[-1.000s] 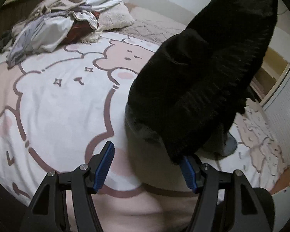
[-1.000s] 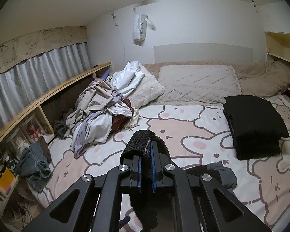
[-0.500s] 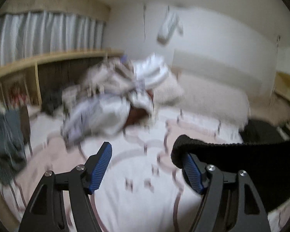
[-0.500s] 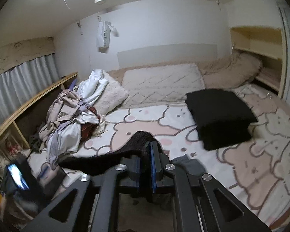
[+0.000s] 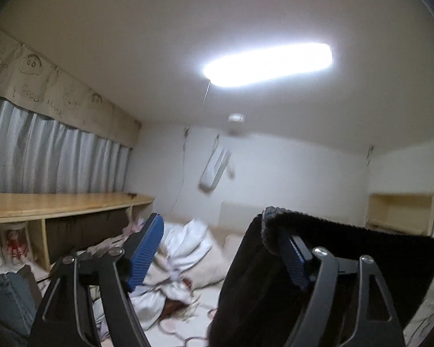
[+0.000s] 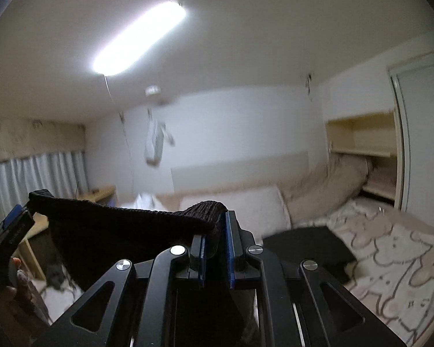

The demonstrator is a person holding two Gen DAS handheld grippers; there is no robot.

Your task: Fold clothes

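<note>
Hanging in the air between both grippers: black knit garment (image 6: 121, 231), ribbed hem edge, fuzzy texture, top edge stretched nearly level, body drooping below it. Well above the bed (image 6: 390, 260).

Right gripper (image 6: 215, 248): blue pads clamped together on one ribbed corner of the knit, fabric bunched between them and spilling over the top.

Left gripper (image 5: 225, 256): fingers spread wide apart. Other corner of the knit is draped over its right finger only, covering the blue pad (image 5: 296, 260); left pad bare. From the right wrist view that corner looks hooked over the tip, not pinched.

Both cameras tilted up: ceiling light (image 5: 267, 63) fills much of each view.

Below/behind: pile of unfolded light clothes (image 5: 185, 248) against a pillow (image 6: 246, 205), folded black stack (image 6: 306, 245) on the cartoon-print bedding, right of the held knit. Wooden shelf (image 5: 58, 205) and grey curtains (image 5: 43, 156) along the left wall. Background motion-blurred.
</note>
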